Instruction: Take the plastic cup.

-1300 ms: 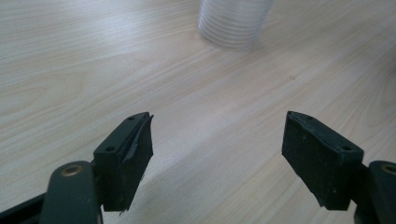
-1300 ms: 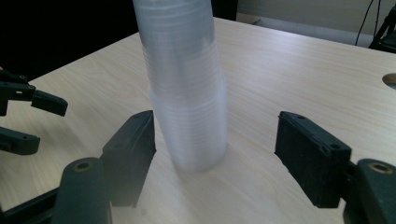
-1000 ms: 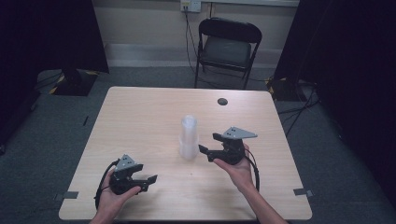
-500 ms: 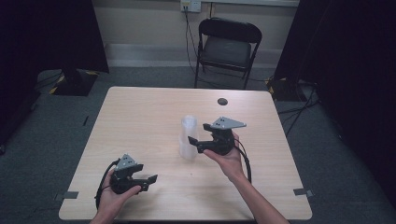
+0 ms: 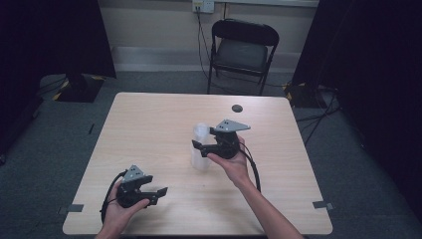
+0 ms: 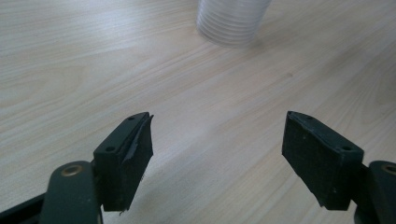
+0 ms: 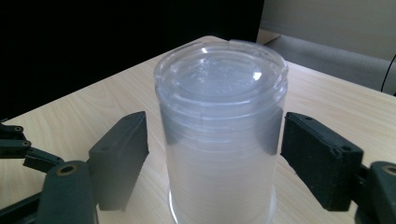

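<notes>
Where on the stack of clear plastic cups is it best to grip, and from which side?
Probably the upper wall of the stack of clear cups, from the side, fingers level. It stands upside down with the closed bottom on top, so there is no open rim, and the round wall fits between them.

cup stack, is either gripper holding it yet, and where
Not clearly: the right gripper straddles the cup stack near its top, pads seemingly not pressing. The left gripper is open and empty.

Cup stack (image 5: pixel 200 147) mid-table (image 5: pixel 149 129), elsewhere open
</notes>
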{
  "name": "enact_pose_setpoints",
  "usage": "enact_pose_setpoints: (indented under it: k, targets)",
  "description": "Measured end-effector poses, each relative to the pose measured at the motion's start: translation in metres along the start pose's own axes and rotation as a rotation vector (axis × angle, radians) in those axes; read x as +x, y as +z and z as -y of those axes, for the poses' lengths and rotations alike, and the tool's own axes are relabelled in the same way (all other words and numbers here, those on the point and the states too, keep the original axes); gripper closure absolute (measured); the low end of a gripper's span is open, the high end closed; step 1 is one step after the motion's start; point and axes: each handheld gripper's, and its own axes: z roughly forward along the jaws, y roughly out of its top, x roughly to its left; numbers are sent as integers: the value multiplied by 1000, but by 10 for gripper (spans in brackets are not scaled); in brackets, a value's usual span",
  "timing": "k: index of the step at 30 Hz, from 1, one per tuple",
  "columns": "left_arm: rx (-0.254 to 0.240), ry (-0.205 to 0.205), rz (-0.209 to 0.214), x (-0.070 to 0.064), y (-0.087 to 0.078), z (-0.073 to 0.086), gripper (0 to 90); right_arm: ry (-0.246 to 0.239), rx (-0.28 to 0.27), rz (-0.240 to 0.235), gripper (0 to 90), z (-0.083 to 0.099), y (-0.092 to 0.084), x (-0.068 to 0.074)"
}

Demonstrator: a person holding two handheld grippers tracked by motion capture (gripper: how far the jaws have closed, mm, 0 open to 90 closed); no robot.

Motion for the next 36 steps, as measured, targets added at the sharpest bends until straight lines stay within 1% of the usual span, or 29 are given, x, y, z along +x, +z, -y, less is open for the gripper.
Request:
enact_pose_setpoints:
  k: [3, 5, 8, 10, 13, 15, 16, 20, 22, 24, 30, 32, 34, 36]
  targets:
    - [2, 8, 3, -1, 0, -1, 245, 0, -1, 5, 252, 2, 5, -1]
    - [1, 4, 1, -1, 0, 0, 245, -1, -5, 0, 267, 3, 8, -3]
    - [5, 3, -3, 0, -1, 0, 245, 11, 3, -3, 279, 5, 13, -4]
    - [7, -2, -3, 1, -1, 0, 245, 5, 9, 7, 279, 7, 16, -5]
    - [10, 1, 2, 1, 0, 0, 245, 4, 15, -9, 249, 10, 19, -5]
    - [6, 1, -1, 0, 1, 0, 244, 8, 19, 3, 259, 11, 22, -5]
    - [6, 1, 2, 0, 0, 0, 245, 6, 18, -4, 258, 11, 24, -6]
    - [8, 1, 2, 0, 0, 1, 244, 17, 28, -5, 250, 15, 29, -8]
    - [9, -1, 3, 1, -1, 0, 244, 21, 29, -4, 251, 17, 30, -8]
    - [11, -5, -8, 1, 0, 0, 244, 11, 37, -2, 265, 17, 31, -7]
    - [16, -2, 1, 1, 1, 0, 245, 15, 45, -4, 257, 21, 33, -7]
    - [16, 0, 3, 0, 0, 0, 244, 11, 41, -4, 258, 22, 33, -6]
    - [17, -3, 2, 1, 0, 0, 244, 10, 35, 11, 265, 21, 33, -6]
    - [18, -3, 2, 1, 0, 0, 244, 5, 32, 5, 285, 21, 33, -5]
